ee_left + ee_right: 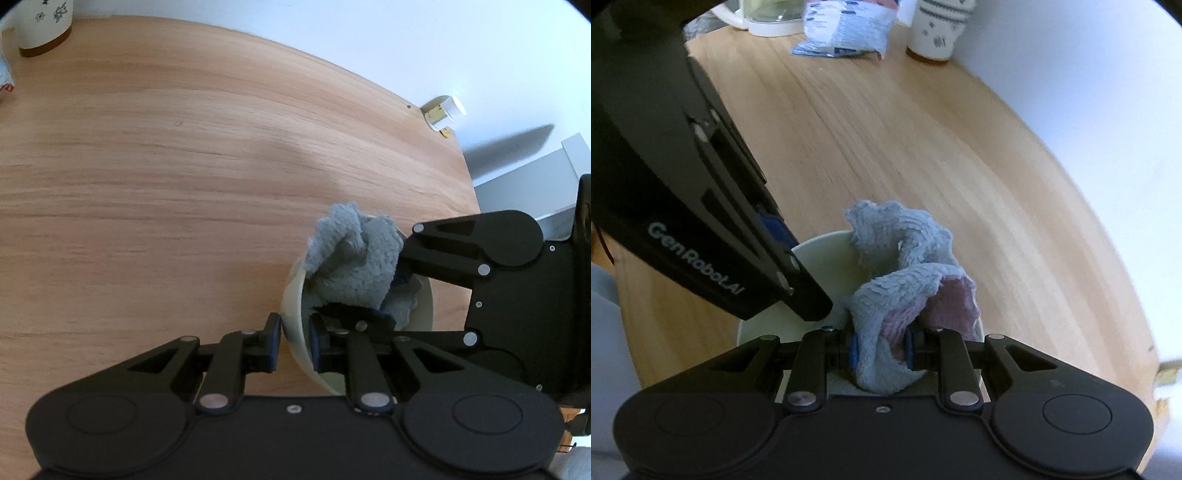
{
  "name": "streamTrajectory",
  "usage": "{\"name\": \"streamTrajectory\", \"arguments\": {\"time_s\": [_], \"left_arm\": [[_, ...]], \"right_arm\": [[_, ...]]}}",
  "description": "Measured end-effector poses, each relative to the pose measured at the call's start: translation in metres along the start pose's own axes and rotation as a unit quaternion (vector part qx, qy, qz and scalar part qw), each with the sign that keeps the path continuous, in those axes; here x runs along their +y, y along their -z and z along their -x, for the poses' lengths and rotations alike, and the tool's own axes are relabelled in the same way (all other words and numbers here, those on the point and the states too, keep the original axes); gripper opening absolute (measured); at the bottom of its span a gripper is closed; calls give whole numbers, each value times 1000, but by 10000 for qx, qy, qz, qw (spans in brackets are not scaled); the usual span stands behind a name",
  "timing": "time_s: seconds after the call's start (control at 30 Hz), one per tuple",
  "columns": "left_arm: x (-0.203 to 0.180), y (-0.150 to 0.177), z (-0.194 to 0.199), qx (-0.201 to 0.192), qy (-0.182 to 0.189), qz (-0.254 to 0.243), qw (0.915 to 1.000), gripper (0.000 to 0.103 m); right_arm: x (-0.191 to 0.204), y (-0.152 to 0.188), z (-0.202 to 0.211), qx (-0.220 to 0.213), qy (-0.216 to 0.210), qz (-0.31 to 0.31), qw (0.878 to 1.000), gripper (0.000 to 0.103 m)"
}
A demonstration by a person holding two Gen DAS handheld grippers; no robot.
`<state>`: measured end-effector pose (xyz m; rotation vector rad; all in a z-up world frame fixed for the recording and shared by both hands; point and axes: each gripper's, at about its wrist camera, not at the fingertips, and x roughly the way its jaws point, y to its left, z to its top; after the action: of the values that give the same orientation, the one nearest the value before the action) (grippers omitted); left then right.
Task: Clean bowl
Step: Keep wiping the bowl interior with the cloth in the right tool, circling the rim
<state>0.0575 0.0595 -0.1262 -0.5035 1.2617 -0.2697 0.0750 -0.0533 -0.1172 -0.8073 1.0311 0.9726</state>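
A pale cream bowl (295,332) is tilted above the wooden table, its rim pinched between the blue pads of my left gripper (295,341), which is shut on it. A fluffy grey-blue cloth (356,258) with a pink underside fills the bowl. In the right wrist view my right gripper (881,349) is shut on that cloth (905,258), bunched inside the bowl (823,254). The right gripper (400,273) reaches into the bowl from the right in the left wrist view. The left gripper's body (713,221) crosses the left of the right wrist view, and its tips are hidden there.
A round wooden table (166,166) lies under both grippers. A white patterned cup (938,29), a blue-white packet (846,33) and a clear kettle (764,14) stand at its far edge. A small white-capped bottle (445,110) sits near the table's right rim.
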Motion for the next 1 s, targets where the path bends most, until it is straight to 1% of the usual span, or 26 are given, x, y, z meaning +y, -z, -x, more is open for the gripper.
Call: {"name": "streamTrajectory", "arguments": {"time_s": [0.1, 0.17, 0.2, 0.3, 0.33, 0.4, 0.43, 0.5, 0.57, 0.63, 0.7, 0.8, 0.93, 1.0], "left_arm": [[0, -2, -1, -22, -10, 41, 10000, 12], [-1, -3, -1, -24, -59, 62, 10000, 11], [-3, -4, -2, -22, -104, -4, 9999, 11], [-8, -6, -4, -4, -191, -137, 9997, 10], [-9, -7, -5, 4, -203, -163, 9997, 10], [-10, -7, -6, 23, -191, -251, 9995, 10], [-11, -7, -6, 35, -163, -286, 9995, 10], [-10, -6, -5, 40, -139, -284, 9995, 11], [-12, -6, -4, 33, -179, -336, 9993, 11], [-15, -7, -4, 50, -245, -367, 9990, 11], [-17, -8, -5, 75, -283, -358, 9989, 11], [-16, -8, -5, 87, -248, -255, 9993, 11], [-10, -7, -5, 83, -85, 86, 9999, 10], [-10, -7, -5, 77, -79, 140, 9998, 10]], "right_arm": [[-7, 4, 6, 292, -198, -158, 9993, 25], [-10, 4, 13, 382, -310, -259, 9985, 25], [-14, 4, 22, 404, -375, -354, 9979, 25], [-19, 6, 45, 600, -388, -342, 9969, 25], [-19, 6, 48, 644, -367, -278, 9969, 25], [-16, 10, 56, 830, -254, 70, 9962, 25], [-15, 11, 55, 869, -224, 149, 9959, 25], [-10, 18, 46, 1108, -135, 394, 9930, 25], [-6, 20, 41, 1192, -124, 511, 9915, 25], [-2, 23, 37, 1234, -99, 611, 9904, 25], [-3, 26, 35, 1239, -133, 586, 9905, 25], [-4, 28, 33, 1201, -207, 585, 9908, 25], [-15, 32, 35, 1104, -411, 186, 9929, 25], [-21, 32, 35, 1035, -531, -86, 9932, 24]]}}
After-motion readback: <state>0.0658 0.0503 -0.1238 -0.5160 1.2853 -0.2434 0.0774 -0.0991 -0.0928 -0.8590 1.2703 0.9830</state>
